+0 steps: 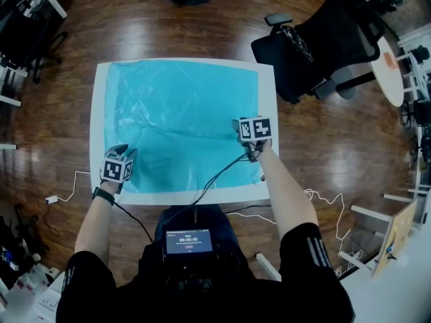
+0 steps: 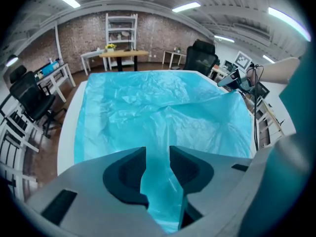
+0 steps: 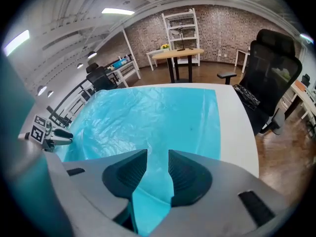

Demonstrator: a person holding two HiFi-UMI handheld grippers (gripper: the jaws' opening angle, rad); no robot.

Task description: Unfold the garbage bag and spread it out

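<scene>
Well, from my head camera I look steeply down on the garbage bag, a thin turquoise sheet spread over most of the white table, with a bare white strip left round its edges. My left gripper is at the sheet's near left corner. My right gripper is at its right edge, farther up the table. Only this view shows both my arms, the black cable trailing off the near edge, and how much of the table the sheet covers.

Next, the left gripper view gives what the head view cannot: the grip itself. The jaws stand narrow, with a bunched strip of turquoise film pinched between the dark pads. From there the film fans out across the table in soft wrinkles. Across the sheet the right gripper holds a raised peak of the film. A brick wall and a white shelf stand at the far end of the room.

Lastly, the right gripper view shows its own jaws, also close together, clamped on a smooth fold of the bag that runs down between the pads. On this side the film lies flatter, with bare table to its right. A black office chair stands just beside that edge.
</scene>
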